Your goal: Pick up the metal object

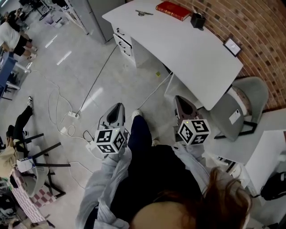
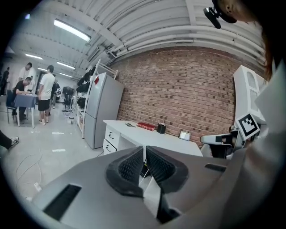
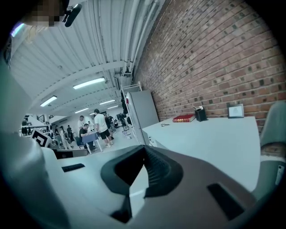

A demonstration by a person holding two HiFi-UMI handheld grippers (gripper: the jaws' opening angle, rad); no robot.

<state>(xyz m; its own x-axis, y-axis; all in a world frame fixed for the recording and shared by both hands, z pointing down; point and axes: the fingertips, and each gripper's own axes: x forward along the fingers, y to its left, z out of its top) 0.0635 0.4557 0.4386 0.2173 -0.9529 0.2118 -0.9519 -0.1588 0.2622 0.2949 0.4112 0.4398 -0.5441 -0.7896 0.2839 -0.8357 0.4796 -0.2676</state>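
Note:
The metal object (image 1: pixel 144 13) is a small thin piece lying at the far end of the white desk (image 1: pixel 187 53), left of a red book (image 1: pixel 173 10). It also shows small in the left gripper view (image 2: pixel 130 125) and the right gripper view (image 3: pixel 165 125). Both grippers are held in front of the person's body, well short of the desk. My left gripper (image 1: pixel 115 109) (image 2: pixel 144 150) is shut with nothing between its pads. My right gripper (image 1: pixel 181 102) (image 3: pixel 144 150) is shut and empty too.
On the desk stand a black pen holder (image 1: pixel 198 20) and a small framed picture (image 1: pixel 233 46). A grey chair (image 1: pixel 243 105) sits at the desk's near right. Cables and a power strip (image 1: pixel 71 115) lie on the floor. A grey fridge (image 2: pixel 103 109) stands left of the desk; people are at far left.

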